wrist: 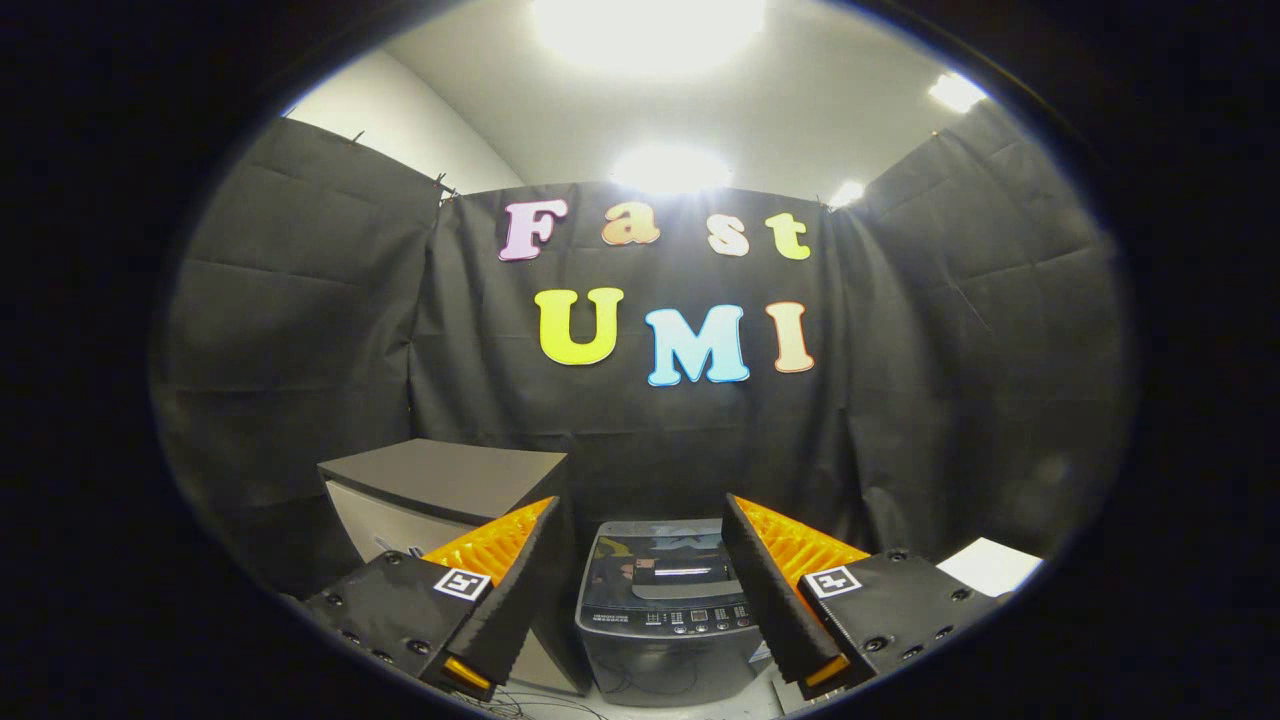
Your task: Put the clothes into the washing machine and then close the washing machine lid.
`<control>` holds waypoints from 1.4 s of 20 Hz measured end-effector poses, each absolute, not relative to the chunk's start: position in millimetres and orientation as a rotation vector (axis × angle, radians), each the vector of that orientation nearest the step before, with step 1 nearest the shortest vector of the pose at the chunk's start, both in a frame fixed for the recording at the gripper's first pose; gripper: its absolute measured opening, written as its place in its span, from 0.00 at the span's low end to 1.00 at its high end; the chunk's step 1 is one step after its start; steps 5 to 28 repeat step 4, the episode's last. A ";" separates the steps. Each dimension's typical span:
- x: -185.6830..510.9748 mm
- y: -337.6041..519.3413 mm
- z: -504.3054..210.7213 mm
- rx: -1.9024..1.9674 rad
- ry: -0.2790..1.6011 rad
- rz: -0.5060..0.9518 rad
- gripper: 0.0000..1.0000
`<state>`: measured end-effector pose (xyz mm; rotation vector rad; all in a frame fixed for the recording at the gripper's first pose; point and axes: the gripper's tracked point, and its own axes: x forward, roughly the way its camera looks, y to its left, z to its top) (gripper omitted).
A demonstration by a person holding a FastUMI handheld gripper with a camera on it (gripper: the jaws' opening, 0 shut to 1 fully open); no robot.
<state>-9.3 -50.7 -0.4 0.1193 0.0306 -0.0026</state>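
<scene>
In the gripper view, the gripper has its two orange-ribbed fingers spread wide apart, one toward 7 o'clock and the other toward 5 o'clock, with nothing held between them. The washing machine, a small dark top-loader, sits at 6 o'clock in the gap between the fingers and beyond them, its glossy lid lying down flat and a row of buttons along its near edge. A grey-topped cabinet stands just beside the machine at about 8 o'clock, and a white sheet lies at 4 o'clock.
</scene>
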 end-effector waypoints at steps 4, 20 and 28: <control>-10.9 -46.4 -1.2 0.120 0.027 0.001 0.98; -10.9 -46.4 -1.2 0.120 0.027 0.001 0.98; -10.9 -46.4 -1.2 0.120 0.027 0.001 0.98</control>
